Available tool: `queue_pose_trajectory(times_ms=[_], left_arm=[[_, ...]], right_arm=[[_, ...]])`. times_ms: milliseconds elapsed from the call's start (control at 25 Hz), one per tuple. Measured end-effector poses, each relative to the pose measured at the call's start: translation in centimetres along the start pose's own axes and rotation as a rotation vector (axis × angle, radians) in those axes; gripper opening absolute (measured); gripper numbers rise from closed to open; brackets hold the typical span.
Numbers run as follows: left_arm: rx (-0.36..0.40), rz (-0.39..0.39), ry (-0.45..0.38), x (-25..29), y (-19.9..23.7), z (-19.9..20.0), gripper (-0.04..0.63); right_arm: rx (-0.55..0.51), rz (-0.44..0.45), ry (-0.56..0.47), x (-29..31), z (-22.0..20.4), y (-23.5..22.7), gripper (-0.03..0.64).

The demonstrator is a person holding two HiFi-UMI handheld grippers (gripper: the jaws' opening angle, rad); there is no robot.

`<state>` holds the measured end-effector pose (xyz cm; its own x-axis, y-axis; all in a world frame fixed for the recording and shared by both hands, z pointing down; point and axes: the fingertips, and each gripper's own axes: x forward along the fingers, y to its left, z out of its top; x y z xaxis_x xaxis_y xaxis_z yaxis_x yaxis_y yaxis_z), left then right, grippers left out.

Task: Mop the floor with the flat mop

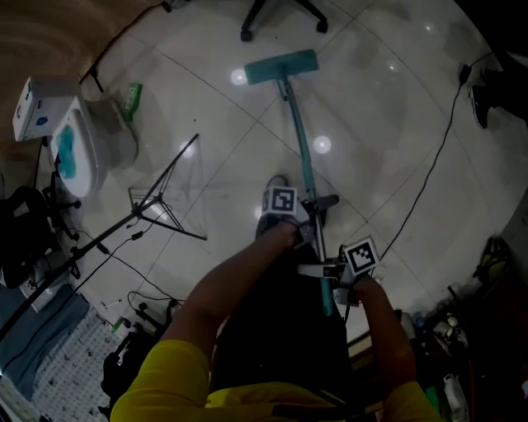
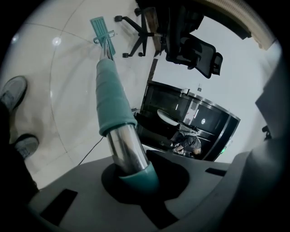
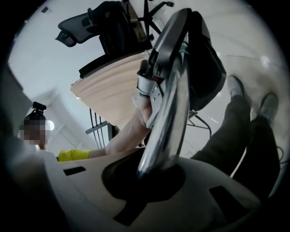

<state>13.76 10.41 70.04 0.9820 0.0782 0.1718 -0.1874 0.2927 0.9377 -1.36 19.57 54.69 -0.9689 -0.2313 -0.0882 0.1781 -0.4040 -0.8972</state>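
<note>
The flat mop's teal head (image 1: 280, 66) lies flat on the glossy tiled floor ahead of me. Its pole (image 1: 301, 140) runs back to both grippers. My left gripper (image 1: 312, 216) is shut on the pole higher up, my right gripper (image 1: 330, 270) shut on it nearer the top end. In the left gripper view the jaws (image 2: 136, 174) clamp the chrome pole just below a teal sleeve (image 2: 111, 97), with the mop head (image 2: 102, 29) far off. In the right gripper view the chrome pole (image 3: 170, 108) passes through the shut gripper (image 3: 154, 174), and the left gripper (image 3: 149, 86) holds it further along.
An office chair base (image 1: 280, 12) stands just beyond the mop head. A white bin (image 1: 91, 144) and a black stand (image 1: 157, 206) are at the left. A black cable (image 1: 437, 157) crosses the floor at the right. My shoe (image 1: 272, 185) is beside the pole.
</note>
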Motion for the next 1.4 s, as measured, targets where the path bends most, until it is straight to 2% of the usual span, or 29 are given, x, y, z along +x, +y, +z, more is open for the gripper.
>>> queue_pose_trajectory(times_ms=[80, 160, 280, 360, 440, 560, 680, 800, 880, 960, 1080, 1160, 1200, 1280, 1400], left_arm=[[-0.049, 0.06, -0.011, -2.1, 0.1, -6.2, 0.034], [-0.101, 0.071, -0.048, -4.0, -0.1, -11.0, 0.034], [-0.168, 0.001, -0.127, -5.3, -0.2, -12.5, 0.039], [-0.189, -0.025, -0.154, -5.6, 0.3, -9.9, 0.046], [-0.171, -0.015, -0.168, -6.2, 1.0, -4.9, 0.048], [-0.1, -0.018, -0.18, -6.8, 1.4, 3.5, 0.051], [-0.057, -0.043, -0.178, -7.1, 1.3, 9.2, 0.051], [-0.018, -0.043, -0.19, -7.4, 1.0, 10.4, 0.049], [0.013, -0.039, -0.209, -7.9, 1.0, 8.3, 0.046], [-0.001, -0.01, -0.208, -8.1, 1.2, 3.5, 0.046], [-0.118, 0.034, -0.215, -7.9, 1.0, -5.6, 0.04], [-0.209, 0.018, -0.245, -7.6, 0.4, -10.2, 0.037], [-0.241, -0.007, -0.267, -7.4, 0.1, -11.3, 0.037], [-0.25, -0.065, -0.307, -7.5, 0.1, -10.8, 0.038], [-0.19, -0.069, -0.33, -9.1, 1.7, -5.4, 0.049]], right_arm=[[0.069, 0.006, 0.011, 0.2, -6.1, 0.3, 0.005], [0.104, -0.021, 0.056, 0.1, -11.1, 0.0, 0.006], [0.089, -0.086, 0.158, 0.4, -13.2, -1.5, 0.005], [0.034, -0.136, 0.239, 0.9, -10.9, -2.7, 0.002], [-0.029, -0.185, 0.296, 1.6, -6.4, -3.6, 0.002], [-0.006, -0.237, 0.298, 3.0, 0.6, -4.3, 0.002], [0.009, -0.219, 0.27, 4.4, 5.5, -3.9, 0.004], [-0.039, -0.16, 0.242, 5.3, 6.7, -3.1, 0.003], [-0.045, -0.108, 0.237, 5.7, 4.3, -2.1, 0.003], [0.002, -0.101, 0.261, 5.2, -0.6, -1.6, 0.005], [0.102, -0.131, 0.274, 2.7, -8.9, -1.3, 0.005], [0.128, -0.147, 0.29, 1.0, -12.8, -1.1, 0.006], [0.13, -0.161, 0.305, 0.4, -13.8, -1.2, 0.006], [0.102, -0.185, 0.349, 0.3, -13.4, -2.0, 0.005], [0.026, -0.211, 0.423, 2.1, -8.8, -3.6, 0.002]])
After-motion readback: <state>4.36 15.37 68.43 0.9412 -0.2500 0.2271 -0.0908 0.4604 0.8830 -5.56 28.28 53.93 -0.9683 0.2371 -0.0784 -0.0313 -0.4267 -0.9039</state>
